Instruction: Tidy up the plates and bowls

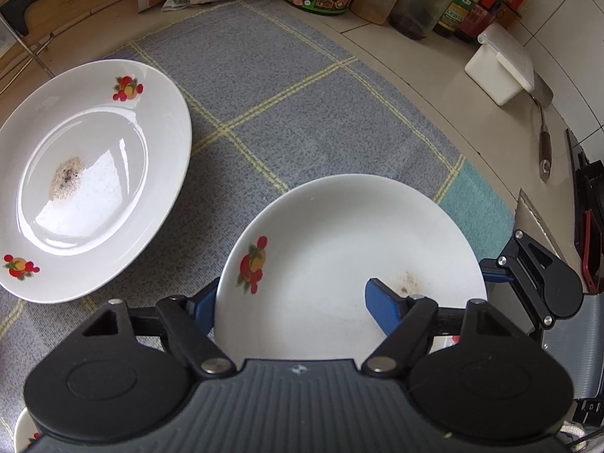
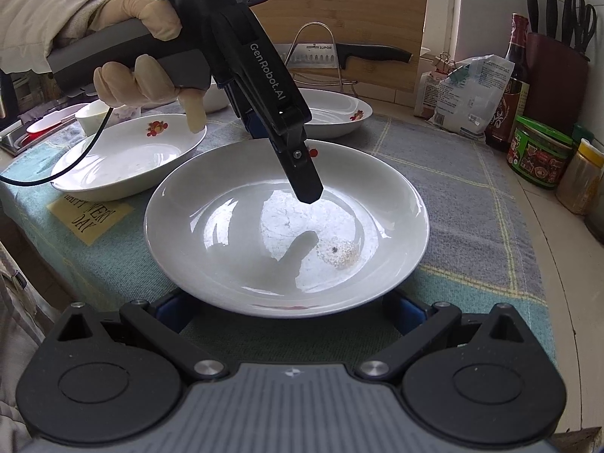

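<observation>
The deep white plate [image 2: 234, 234] with the fruit decal sits mid-table on the checked cloth [image 1: 283, 94], a patch of dried residue [image 2: 338, 253] in its well. My left hand-held gripper [image 1: 290, 298] straddles its far rim, one blue finger inside the well and the other outside the edge. The jaws stand open; neither pad presses the china yet. My right hand-held gripper [image 2: 288, 307] is open too, its fingers wide apart and tucked low at the near rim.

My worry is the glaze. The rim is sloped and glossy, so a shallow or skewed pinch could let the plate squirt out and clatter into the second plate [image 1: 94, 181], just beside it on the left. With both tools on one plate, uneven lifting could also tip it.

The left wrist view shows the straddle plainly. Only the right wrist view shows the inner finger's tip above the well, seemingly clear of it. It also shows the gloved hand [image 2: 139, 37] and a third plate [image 2: 332, 113] further back.
</observation>
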Available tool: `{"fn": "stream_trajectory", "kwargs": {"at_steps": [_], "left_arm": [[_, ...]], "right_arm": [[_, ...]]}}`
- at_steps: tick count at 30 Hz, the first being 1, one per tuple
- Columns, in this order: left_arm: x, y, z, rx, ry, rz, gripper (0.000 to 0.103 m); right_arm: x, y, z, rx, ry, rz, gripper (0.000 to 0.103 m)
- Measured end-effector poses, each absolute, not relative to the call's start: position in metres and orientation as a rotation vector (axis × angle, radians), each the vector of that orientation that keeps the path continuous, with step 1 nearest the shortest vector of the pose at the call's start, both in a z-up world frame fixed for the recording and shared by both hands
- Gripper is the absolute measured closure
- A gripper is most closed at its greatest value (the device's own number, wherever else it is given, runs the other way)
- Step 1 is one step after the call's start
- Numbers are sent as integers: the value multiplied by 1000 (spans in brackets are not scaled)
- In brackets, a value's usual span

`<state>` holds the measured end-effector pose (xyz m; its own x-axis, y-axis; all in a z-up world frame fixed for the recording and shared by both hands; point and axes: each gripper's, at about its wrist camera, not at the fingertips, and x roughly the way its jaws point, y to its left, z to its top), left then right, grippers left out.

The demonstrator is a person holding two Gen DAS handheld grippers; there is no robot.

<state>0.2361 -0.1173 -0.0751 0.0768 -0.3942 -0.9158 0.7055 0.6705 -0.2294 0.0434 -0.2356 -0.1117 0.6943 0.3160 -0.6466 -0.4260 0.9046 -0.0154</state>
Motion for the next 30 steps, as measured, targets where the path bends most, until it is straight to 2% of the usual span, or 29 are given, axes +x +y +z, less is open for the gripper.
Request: {"fn": "stream_trajectory", "kwargs": {"at_steps": [30], "left_arm": [[233, -122, -66, 357, 1223, -873, 25]], "right_arm": [[55, -231, -102, -197, 748, 427, 0]]}}
